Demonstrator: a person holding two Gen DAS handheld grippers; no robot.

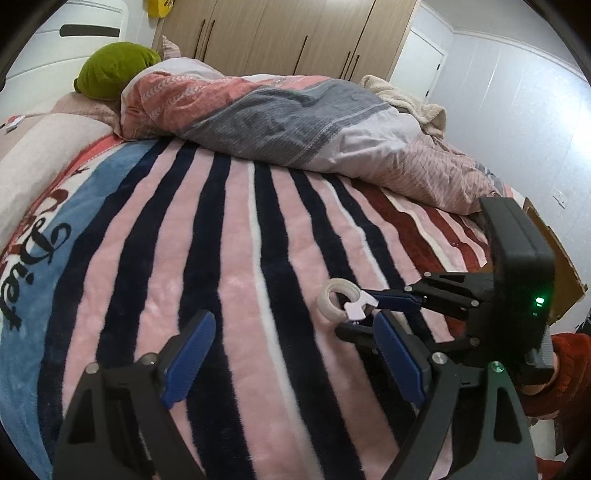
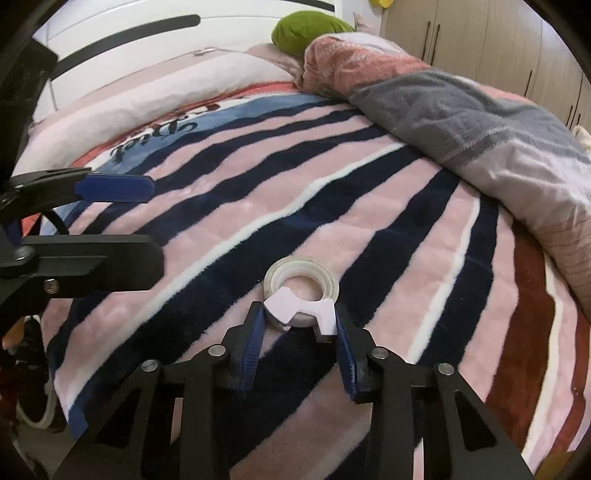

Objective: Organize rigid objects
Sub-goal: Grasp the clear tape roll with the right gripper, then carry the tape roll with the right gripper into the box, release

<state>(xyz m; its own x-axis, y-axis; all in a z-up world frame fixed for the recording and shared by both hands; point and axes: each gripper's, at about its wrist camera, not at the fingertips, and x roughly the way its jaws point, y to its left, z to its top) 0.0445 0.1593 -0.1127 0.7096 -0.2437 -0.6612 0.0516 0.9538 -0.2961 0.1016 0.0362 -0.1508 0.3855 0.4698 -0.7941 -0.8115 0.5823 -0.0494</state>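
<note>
Blue-padded fingers of the left gripper (image 1: 291, 354) fill the bottom of the left wrist view, spread wide apart with nothing between them, hovering over the striped fleece blanket (image 1: 236, 229). Just beyond its right finger, the right gripper (image 1: 360, 308) reaches in from the right side, held by a hand in a red sleeve (image 1: 565, 373). At its tips sits a roll of clear tape (image 1: 338, 299) in a small white dispenser (image 1: 356, 306), the roll resting on a pink stripe of the blanket. The tape lies ahead and to the right of the left gripper, outside its open span. Farther back, a crumpled duvet (image 1: 280, 114) lies across the bed, a green cushion (image 1: 114, 68) by its far end, and a wooden wardrobe (image 1: 288, 33) stands behind.

Closest in the right wrist view, the right gripper (image 2: 299, 314) has its two blue pads drawn in against the white dispenser (image 2: 301, 308), one pad touching each side. The tape roll (image 2: 301, 282) projects forward from between the fingertips, lying flat with its hole facing up, on the blanket (image 2: 388, 206). At the left edge, the left gripper (image 2: 147, 221) shows side-on, fingers parted, well apart from the tape. The duvet (image 2: 480, 122) is heaped at upper right, the green cushion (image 2: 310, 31) beyond it.
</note>
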